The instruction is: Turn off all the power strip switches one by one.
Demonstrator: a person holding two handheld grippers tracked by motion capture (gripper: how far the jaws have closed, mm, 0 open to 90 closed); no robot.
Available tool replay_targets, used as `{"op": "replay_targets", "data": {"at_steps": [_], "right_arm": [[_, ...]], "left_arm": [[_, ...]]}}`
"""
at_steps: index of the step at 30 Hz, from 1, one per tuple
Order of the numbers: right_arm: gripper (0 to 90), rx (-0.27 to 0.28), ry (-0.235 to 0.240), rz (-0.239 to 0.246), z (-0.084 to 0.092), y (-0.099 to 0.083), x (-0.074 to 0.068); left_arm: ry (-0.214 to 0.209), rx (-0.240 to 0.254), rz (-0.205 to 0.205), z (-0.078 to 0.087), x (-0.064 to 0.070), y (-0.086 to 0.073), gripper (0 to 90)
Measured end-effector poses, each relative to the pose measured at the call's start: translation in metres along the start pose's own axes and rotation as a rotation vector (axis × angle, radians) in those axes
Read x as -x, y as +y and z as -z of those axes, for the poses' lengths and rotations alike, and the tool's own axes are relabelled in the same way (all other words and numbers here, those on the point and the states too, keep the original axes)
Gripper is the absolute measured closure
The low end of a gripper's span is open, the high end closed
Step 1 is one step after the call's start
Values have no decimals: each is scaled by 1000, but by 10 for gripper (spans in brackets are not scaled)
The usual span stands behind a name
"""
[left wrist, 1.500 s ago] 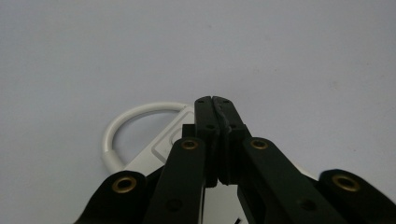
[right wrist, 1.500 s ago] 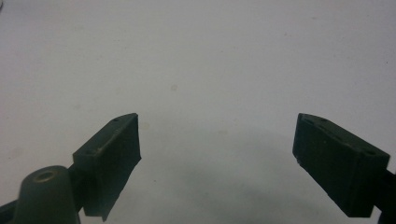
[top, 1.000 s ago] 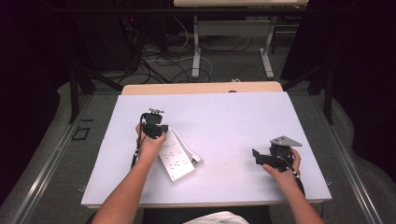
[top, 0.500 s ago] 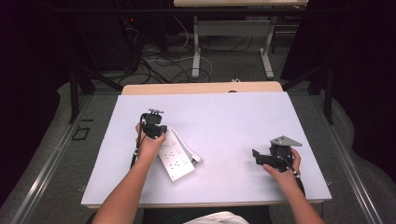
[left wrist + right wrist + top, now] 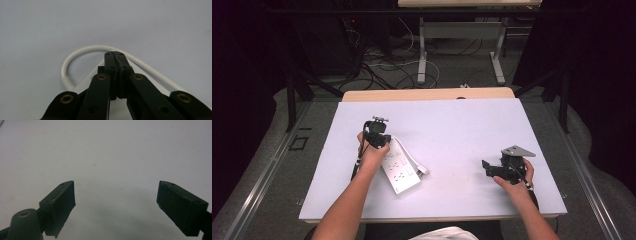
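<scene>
The left gripper (image 5: 115, 53) is sitting clenched, with nothing between its jaws, over the power strip (image 5: 399, 167) near the table's (image 5: 462, 125) left edge; the right gripper (image 5: 116, 195) is resting released near the right edge.

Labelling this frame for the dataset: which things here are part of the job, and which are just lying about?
In the job:
- power strip, white, on the table
- its cord, looped by the left gripper, jaws shut
- right gripper, open over bare table, apart from the strip

Lying about:
- cables on the floor behind the table
- far desk's legs
</scene>
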State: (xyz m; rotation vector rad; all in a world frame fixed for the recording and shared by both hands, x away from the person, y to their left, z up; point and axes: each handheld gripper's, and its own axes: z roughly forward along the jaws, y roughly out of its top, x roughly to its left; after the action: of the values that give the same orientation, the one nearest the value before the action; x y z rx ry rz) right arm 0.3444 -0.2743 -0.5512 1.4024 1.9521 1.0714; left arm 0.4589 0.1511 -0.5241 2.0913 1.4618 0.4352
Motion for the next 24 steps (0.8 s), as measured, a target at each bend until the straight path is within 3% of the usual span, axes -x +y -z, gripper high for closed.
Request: {"op": "replay_targets", "data": {"at_steps": [4, 8, 9, 14, 18, 24], "right_arm": [[146, 1, 3, 5, 0, 0, 0], [146, 0, 3, 4, 0, 0, 0], [146, 1, 3, 4, 0, 0, 0], [146, 8, 0, 9, 0, 0, 1], [146, 1, 4, -5, 0, 0, 0], [146, 2, 3, 0, 0, 0, 0]], "left_arm": [[18, 4, 0, -1, 3, -1, 900], [-2, 4, 11, -2, -1, 0, 900], [-8, 5, 36, -2, 0, -1, 900], [-6, 17, 16, -1, -1, -2, 900], [-22, 44, 46, -1, -3, -5, 900], [-26, 46, 54, 0, -4, -5, 900]]}}
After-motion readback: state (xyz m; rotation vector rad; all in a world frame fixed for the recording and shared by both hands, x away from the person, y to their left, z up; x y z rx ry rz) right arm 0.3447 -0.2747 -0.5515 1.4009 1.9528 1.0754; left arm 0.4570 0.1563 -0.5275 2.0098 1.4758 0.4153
